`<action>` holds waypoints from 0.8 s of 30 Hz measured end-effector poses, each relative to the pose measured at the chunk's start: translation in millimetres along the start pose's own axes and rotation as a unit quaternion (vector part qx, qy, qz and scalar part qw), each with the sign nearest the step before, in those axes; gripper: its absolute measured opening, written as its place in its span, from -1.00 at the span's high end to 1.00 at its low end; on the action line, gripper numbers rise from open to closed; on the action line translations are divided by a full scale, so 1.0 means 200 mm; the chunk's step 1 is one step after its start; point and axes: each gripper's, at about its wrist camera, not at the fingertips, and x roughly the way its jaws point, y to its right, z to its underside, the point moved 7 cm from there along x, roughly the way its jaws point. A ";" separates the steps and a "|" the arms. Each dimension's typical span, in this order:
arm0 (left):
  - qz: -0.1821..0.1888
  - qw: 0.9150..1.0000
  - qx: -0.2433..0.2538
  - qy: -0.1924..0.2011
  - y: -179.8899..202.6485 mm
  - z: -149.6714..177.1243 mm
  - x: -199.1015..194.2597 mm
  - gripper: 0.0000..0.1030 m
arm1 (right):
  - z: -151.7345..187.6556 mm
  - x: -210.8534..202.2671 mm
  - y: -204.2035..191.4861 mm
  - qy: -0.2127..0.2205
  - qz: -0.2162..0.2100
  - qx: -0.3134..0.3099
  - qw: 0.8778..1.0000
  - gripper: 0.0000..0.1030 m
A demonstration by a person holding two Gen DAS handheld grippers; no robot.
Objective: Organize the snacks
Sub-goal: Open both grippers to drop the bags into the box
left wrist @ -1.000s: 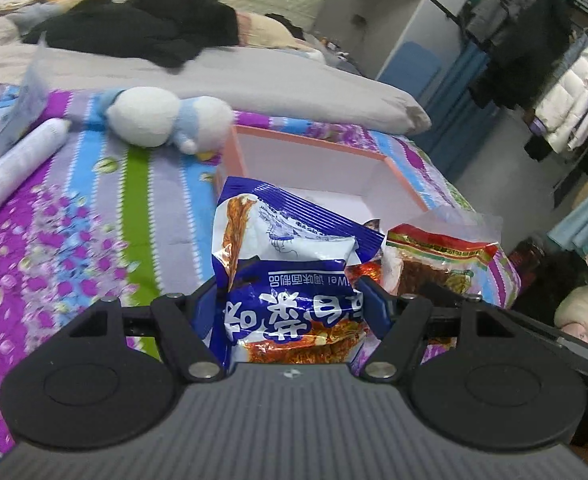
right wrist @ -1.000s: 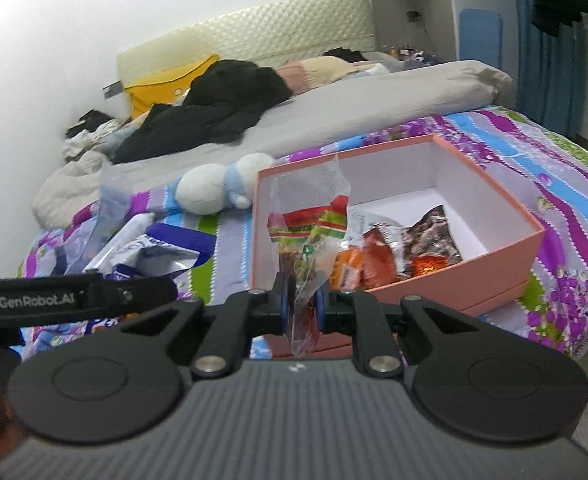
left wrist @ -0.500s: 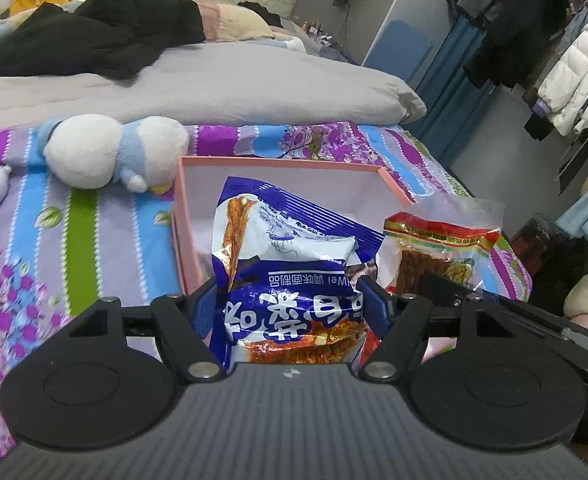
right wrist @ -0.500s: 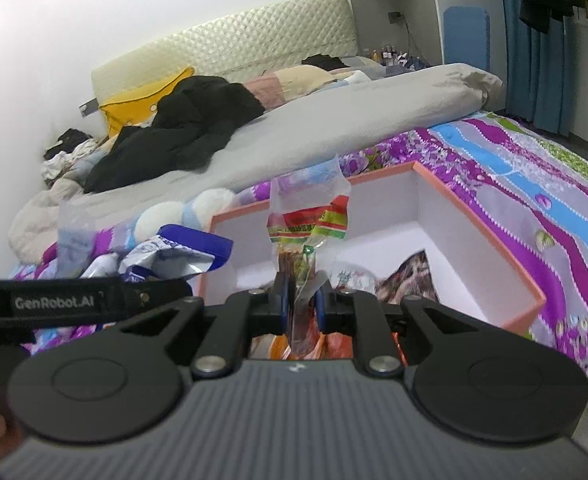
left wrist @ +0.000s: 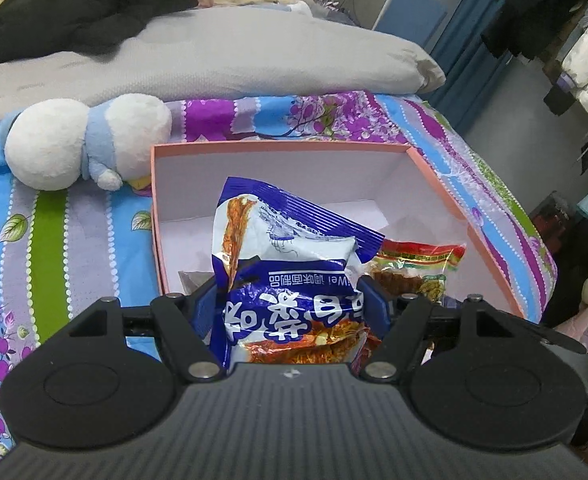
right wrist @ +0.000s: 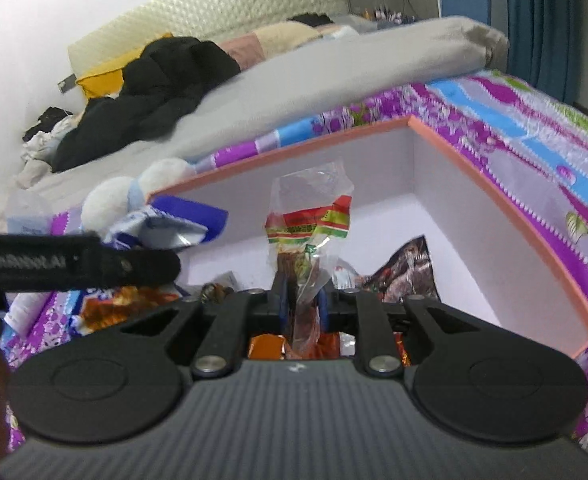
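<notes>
While both snack bags hang over the pink box, the drop is near.
My left tool is clamped on the blue bag; my right tool, just easing apart, has the clear bag between its pads. Several snacks already lie inside; these two remain.
</notes>
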 end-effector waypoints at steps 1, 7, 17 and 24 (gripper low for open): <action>0.000 1.000 -0.002 -0.003 0.00 0.01 0.00 -0.49 | 0.00 0.00 0.00 -0.001 0.002 0.002 1.000 0.31; -0.005 1.000 0.000 -0.011 0.02 0.01 -0.05 -0.82 | -0.01 -0.06 0.03 0.004 0.007 0.015 1.000 -0.21; -0.008 0.998 0.032 0.047 0.14 0.02 -0.47 -0.83 | -0.07 -0.38 -0.05 0.059 -0.004 0.008 0.998 -0.21; -0.010 0.994 0.056 0.092 0.21 0.08 -0.79 -0.85 | -0.11 -0.65 -0.12 0.102 -0.011 0.005 0.995 -0.21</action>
